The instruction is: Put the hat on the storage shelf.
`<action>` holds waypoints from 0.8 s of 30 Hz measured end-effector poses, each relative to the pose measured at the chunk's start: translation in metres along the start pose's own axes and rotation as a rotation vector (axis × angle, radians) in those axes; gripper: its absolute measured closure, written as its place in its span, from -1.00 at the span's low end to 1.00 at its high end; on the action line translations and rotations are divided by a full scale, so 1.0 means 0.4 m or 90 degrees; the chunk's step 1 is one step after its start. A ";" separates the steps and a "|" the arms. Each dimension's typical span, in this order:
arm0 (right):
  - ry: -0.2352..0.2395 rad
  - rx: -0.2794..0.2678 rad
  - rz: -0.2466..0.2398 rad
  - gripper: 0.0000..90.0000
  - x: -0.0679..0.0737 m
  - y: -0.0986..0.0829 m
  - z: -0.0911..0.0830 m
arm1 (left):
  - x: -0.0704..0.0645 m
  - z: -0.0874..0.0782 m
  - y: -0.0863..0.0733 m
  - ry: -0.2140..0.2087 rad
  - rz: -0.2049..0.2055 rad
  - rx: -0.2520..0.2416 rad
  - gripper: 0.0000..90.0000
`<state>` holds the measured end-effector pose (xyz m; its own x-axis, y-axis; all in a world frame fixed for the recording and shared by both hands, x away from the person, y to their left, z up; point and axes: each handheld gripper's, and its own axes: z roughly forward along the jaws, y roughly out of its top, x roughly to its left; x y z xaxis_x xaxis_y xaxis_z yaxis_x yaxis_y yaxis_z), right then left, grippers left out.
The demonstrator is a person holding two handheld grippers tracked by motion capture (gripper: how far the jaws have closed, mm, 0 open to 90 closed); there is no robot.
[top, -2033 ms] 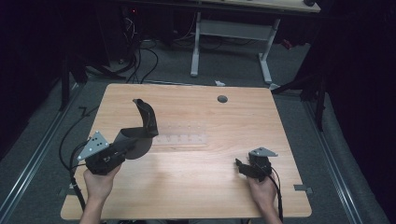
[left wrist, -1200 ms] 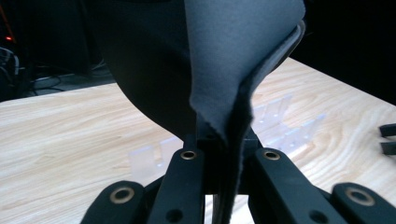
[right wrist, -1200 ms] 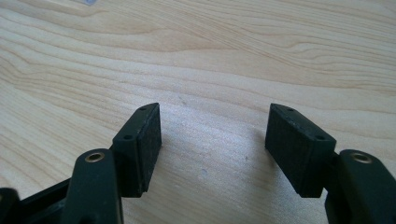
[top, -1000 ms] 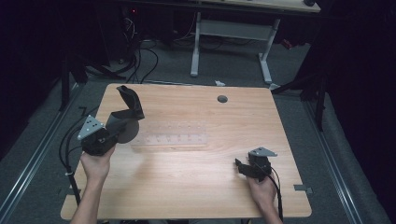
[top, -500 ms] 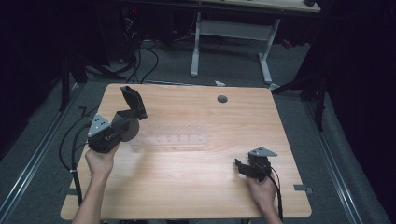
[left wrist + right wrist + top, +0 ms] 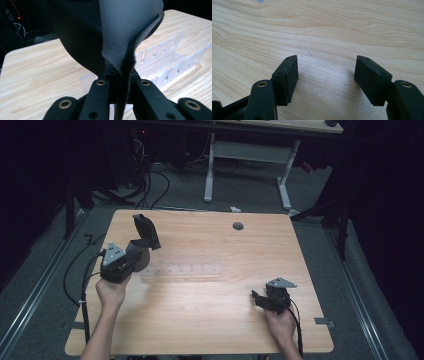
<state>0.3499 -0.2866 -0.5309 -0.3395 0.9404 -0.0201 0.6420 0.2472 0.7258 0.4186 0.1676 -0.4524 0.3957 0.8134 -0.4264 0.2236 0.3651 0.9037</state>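
High view: the left gripper (image 6: 131, 254) is held above the left part of the wooden table (image 6: 200, 330), with a dark grey pad (image 6: 145, 232) clamped in its jaws; the pad stands curled upward and away from the person, just beyond the gripper body. A clear slotted rack (image 6: 187, 268) lies flat near the middle of the table, its left end just beside the left gripper. The right gripper (image 6: 269, 299) rests low over the right front part of the table, well apart from the rack, with the person's hand behind it and a cable trailing toward the table edge. A round grommet hole (image 6: 238, 226) sits near the far edge of the table. Left gripper view: the jaws are nearly closed, gripping the lower edge of the dark grey pad (image 6: 125, 32), which rises from between them and folds over, showing a lighter grey face and a raw edge; beyond it, the clear slotted rack (image 6: 162, 60) lies on the table (image 6: 37, 65) with its row of upright dividers to the right of the pad. Right gripper view: the right gripper (image 6: 325, 77) has its jaws spread wide with nothing between them, and bare wood grain of the table (image 6: 324, 30) lies directly below and ahead
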 end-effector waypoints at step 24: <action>0.001 0.000 0.000 -0.20 0.000 0.000 0.000 | 0.032 0.000 -0.042 0.007 -0.043 -0.001 0.89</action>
<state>0.3498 -0.2865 -0.5309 -0.3403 0.9401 -0.0185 0.6424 0.2468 0.7255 0.4198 0.1719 -0.4729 0.3706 0.7918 -0.4855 0.2471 0.4198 0.8733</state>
